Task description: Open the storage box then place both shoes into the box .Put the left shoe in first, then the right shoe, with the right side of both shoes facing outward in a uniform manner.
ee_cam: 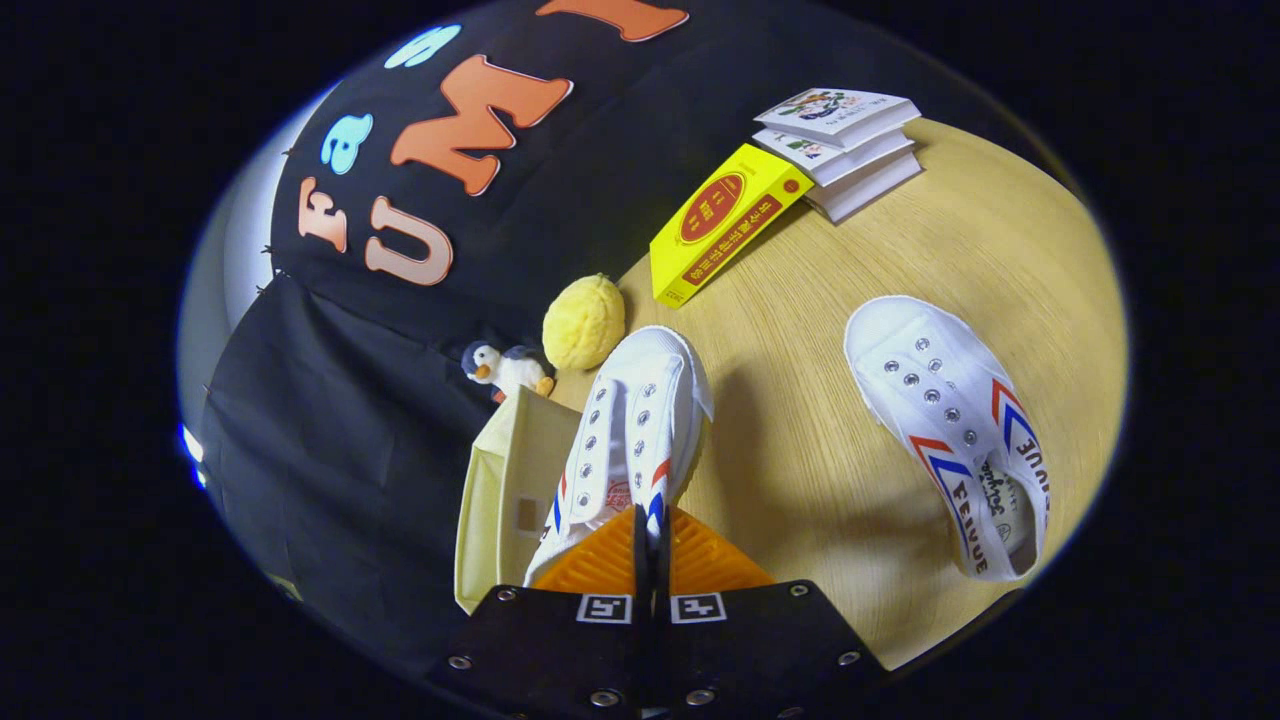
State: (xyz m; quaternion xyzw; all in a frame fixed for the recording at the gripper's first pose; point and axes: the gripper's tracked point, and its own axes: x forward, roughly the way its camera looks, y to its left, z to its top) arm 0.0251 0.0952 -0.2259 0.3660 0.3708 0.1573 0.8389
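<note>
One shoe (630,430) clamped at its heel edge in the tool (650,545), fingers pressed nearly together on the thin canvas, toe pointing away and hanging over the rim of the open storage box (505,480). Second shoe (950,430) lying on the table (800,330) well to the right of the box, opening toward the tool. Likely light and floppy, canvas soft, rubber sole stiffer; best pinched at the heel collar, firmly, since prone to swing or twist.
</note>
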